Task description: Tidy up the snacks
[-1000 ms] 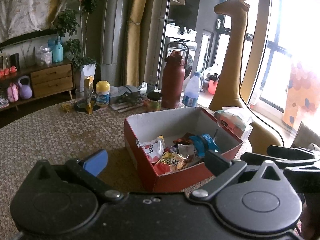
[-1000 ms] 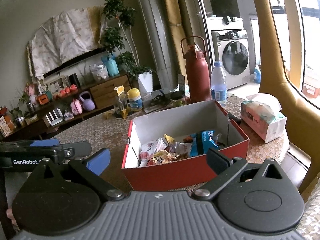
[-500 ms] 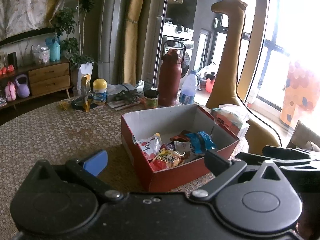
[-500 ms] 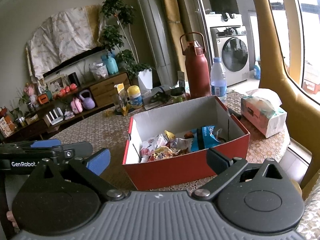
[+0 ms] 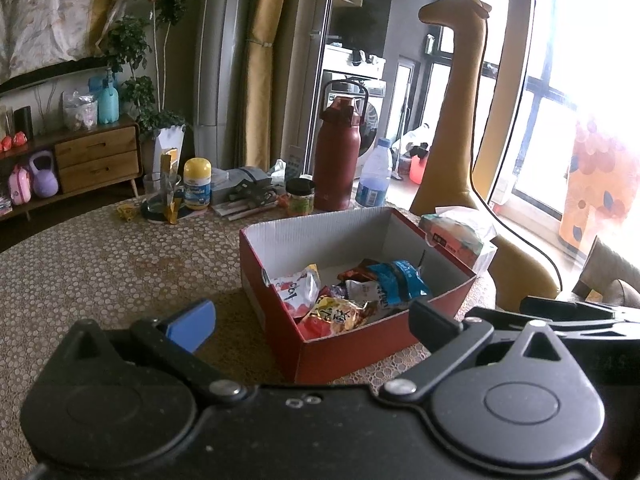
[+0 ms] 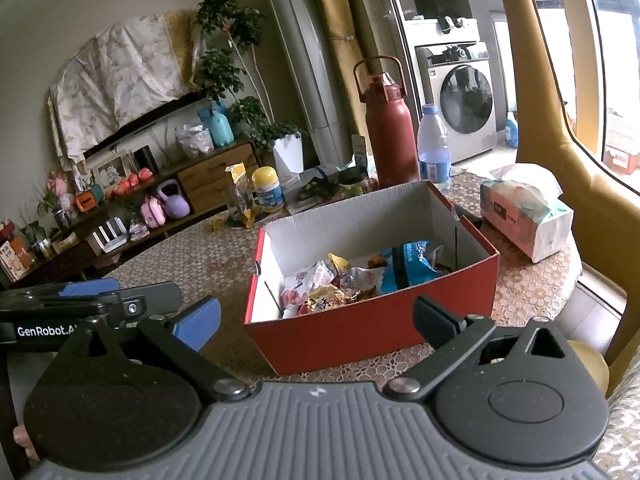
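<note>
Left wrist view: left tongs (image 5: 312, 318) spread wide and empty, near side of red cardboard box (image 5: 352, 344) on the worktop (image 5: 100, 264), snack packets (image 5: 352, 292) inside, right wrist view: right tongs (image 6: 316, 318) wide, empty, same box (image 6: 372, 336) ahead, tissue pack (image 6: 524, 212) far right.

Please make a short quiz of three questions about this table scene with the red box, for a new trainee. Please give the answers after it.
1. True or false: the left gripper is holding a snack packet.
2. Where do the snack packets lie?
A. inside the red box
B. spread on the table
C. on the tissue pack
3. Fill in: the tall dark red flask stands ____ the box, next to the water bottle.

Key
1. False: its jaws are open and empty, and so are those of the right gripper.
2. A
3. behind
</note>
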Tool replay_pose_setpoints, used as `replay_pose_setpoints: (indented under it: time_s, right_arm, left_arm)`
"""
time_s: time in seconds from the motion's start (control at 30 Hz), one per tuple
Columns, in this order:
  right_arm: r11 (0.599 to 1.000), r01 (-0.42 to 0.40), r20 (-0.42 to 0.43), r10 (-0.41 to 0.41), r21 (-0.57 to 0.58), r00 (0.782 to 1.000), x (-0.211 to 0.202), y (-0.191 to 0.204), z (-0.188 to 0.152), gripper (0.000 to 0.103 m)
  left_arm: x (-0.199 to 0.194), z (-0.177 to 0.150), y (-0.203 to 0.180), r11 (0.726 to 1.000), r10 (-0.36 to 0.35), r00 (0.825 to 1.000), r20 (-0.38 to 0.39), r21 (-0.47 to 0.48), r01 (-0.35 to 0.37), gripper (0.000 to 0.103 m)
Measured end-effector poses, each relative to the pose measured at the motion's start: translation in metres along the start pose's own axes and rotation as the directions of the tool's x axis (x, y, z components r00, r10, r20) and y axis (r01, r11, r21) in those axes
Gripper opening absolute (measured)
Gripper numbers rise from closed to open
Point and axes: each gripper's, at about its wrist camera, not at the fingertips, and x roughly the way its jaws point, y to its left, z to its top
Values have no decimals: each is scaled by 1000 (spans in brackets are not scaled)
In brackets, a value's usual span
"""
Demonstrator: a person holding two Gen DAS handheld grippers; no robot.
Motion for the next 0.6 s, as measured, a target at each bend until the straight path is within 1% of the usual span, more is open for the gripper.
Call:
replay_pose_setpoints:
  time_s: [0.6]
  right_arm:
    - [1000, -1, -4, 1, 4, 1000, 0, -1, -1, 103]
  left_arm:
    - [-4, 0, 3, 1000, 11, 1000, 12, -3, -11, 103]
